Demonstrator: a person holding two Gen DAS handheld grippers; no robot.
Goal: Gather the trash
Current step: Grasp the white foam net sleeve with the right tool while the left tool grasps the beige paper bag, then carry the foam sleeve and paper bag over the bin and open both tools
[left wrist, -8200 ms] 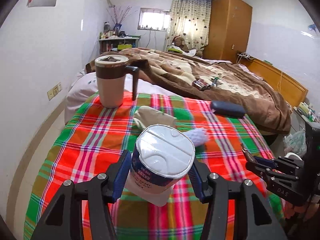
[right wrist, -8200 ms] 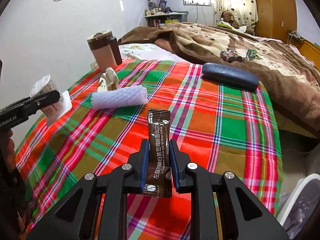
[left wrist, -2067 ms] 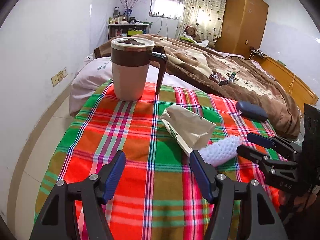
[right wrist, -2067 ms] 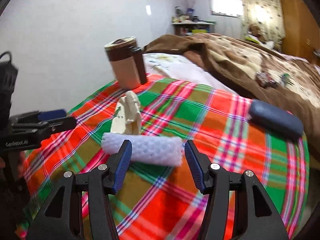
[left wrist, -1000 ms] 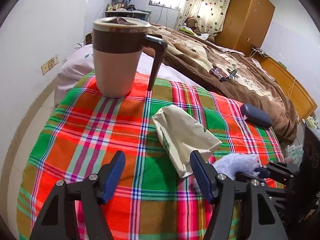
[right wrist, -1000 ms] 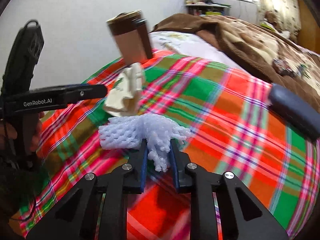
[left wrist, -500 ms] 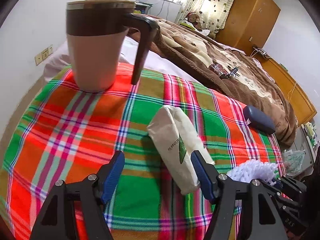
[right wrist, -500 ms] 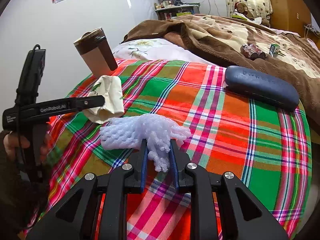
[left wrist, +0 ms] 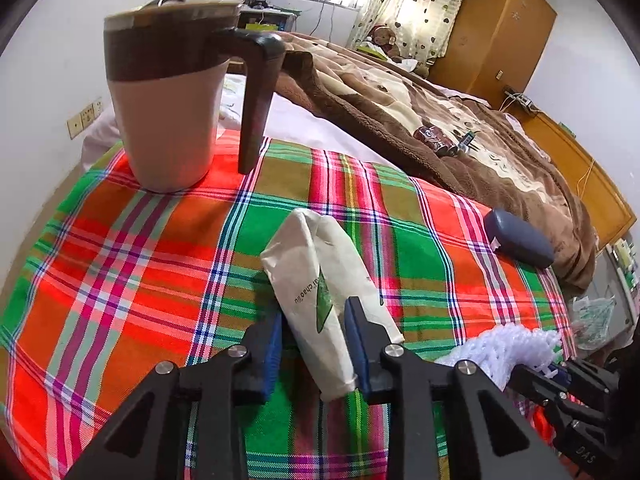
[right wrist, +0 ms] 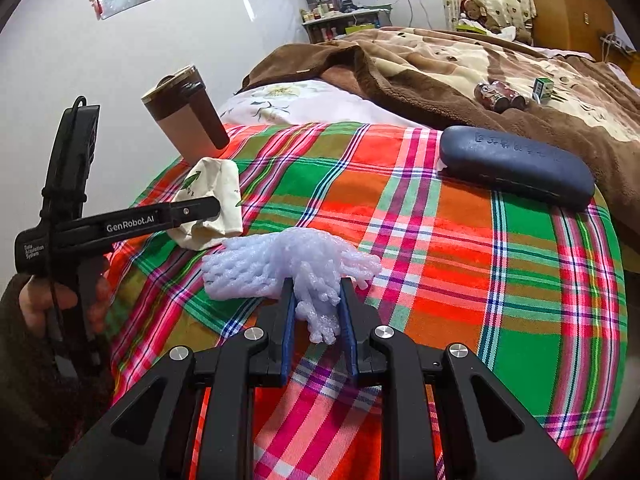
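The cream paper bag (left wrist: 320, 292), crumpled and printed with a green leaf and small lettering, lies lengthwise on the plaid cloth. Its near end sits between the blue pads of the left gripper (left wrist: 314, 344), whose jaws have just been closing around it; the far, folded end points away beyond the fingertips. The white foam net (right wrist: 292, 266), a soft mesh sleeve bunched into a lump, is pinched at its middle by the right gripper (right wrist: 316, 320), with both ends spreading sideways just past the fingertips.
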